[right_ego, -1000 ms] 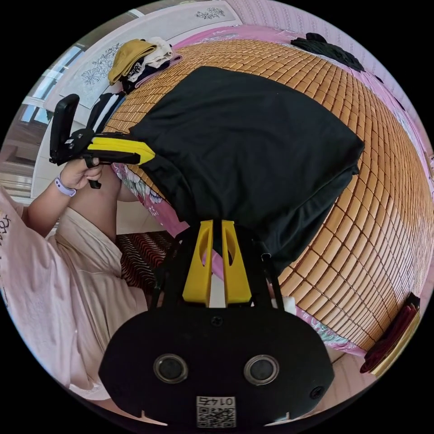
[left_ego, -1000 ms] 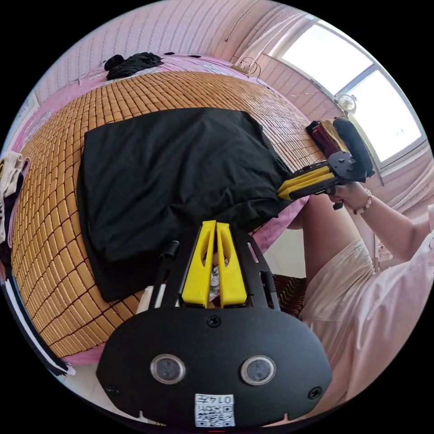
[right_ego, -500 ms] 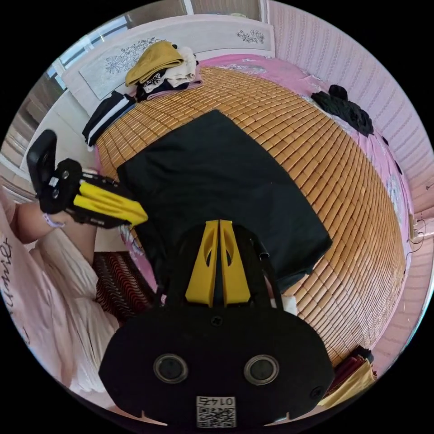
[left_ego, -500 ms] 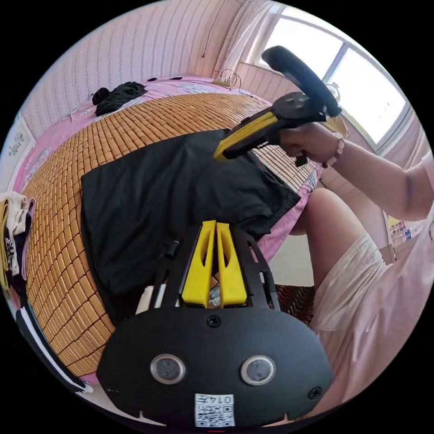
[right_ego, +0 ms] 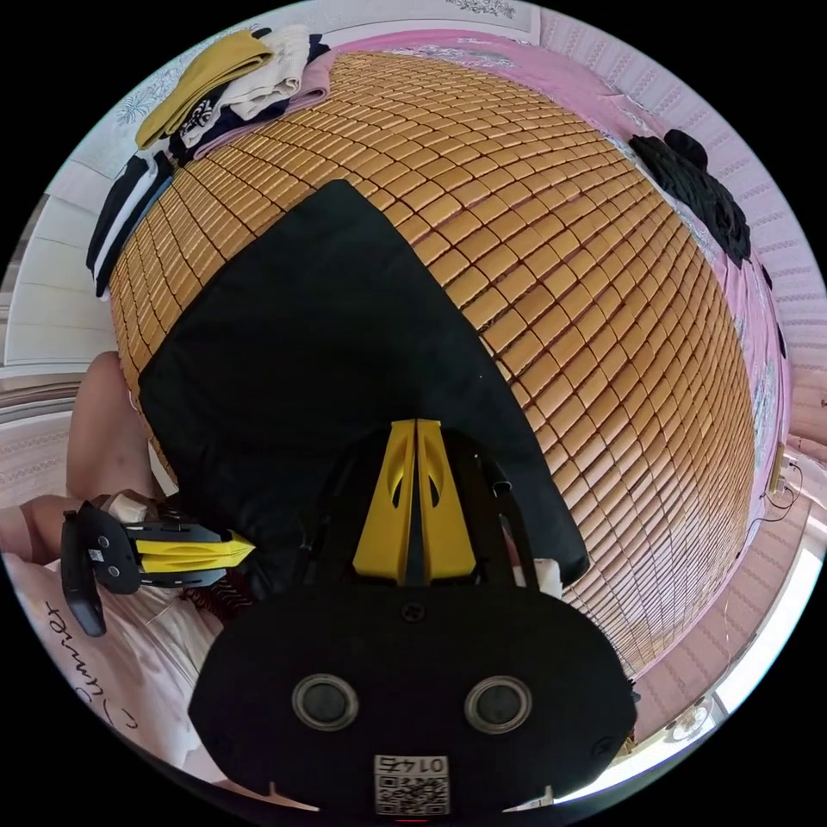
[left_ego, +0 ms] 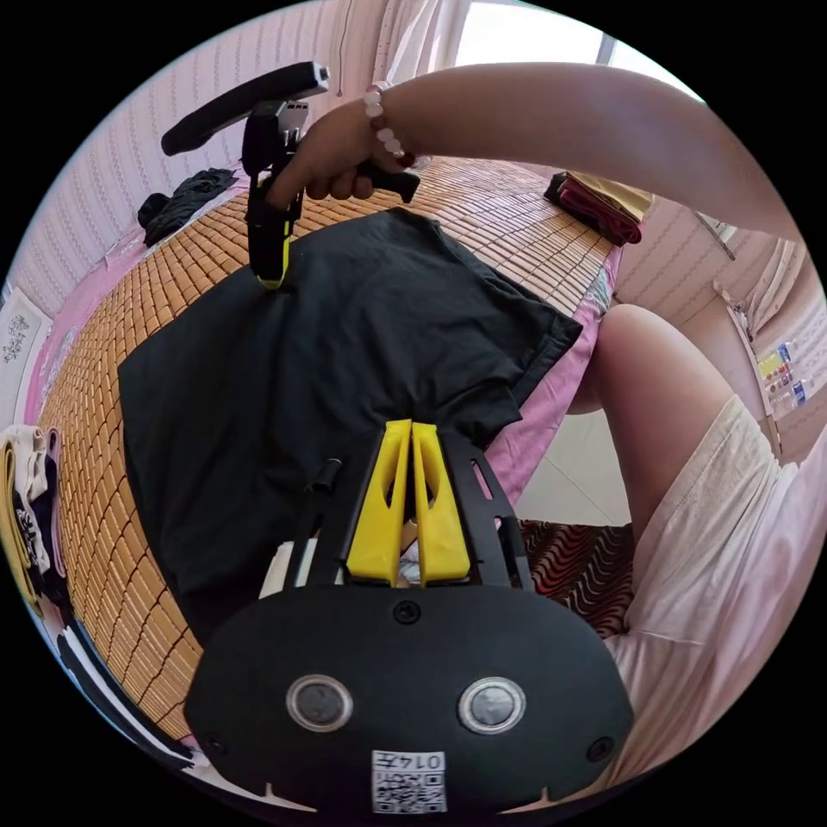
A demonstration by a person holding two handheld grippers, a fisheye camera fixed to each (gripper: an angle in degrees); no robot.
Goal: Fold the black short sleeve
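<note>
Yellow jaws of my left gripper sit pressed together at the near hem of the black short sleeve; whether any cloth is caught between them I cannot tell, since the tips only overlap the fabric edge. In the right gripper view that same tool lies low by the person's lap, its jaws closed and just beside the near edge of the cloth.

The shirt lies folded into a flat, roughly rectangular block on the bamboo mat, its near end hanging slightly over the bed's pink sheet.

My right gripper comes down onto the shirt's far edge, tips pointing at the fabric, jaws closed together in its own view; I cannot tell if fabric is clamped. The hand holding it wears a bead bracelet.

Farther out: a stack of folded clothes at one corner of the mat, a striped dark garment next to it, a black bundle on the sheet, and a red and yellow folded pile at the mat's other corner.
</note>
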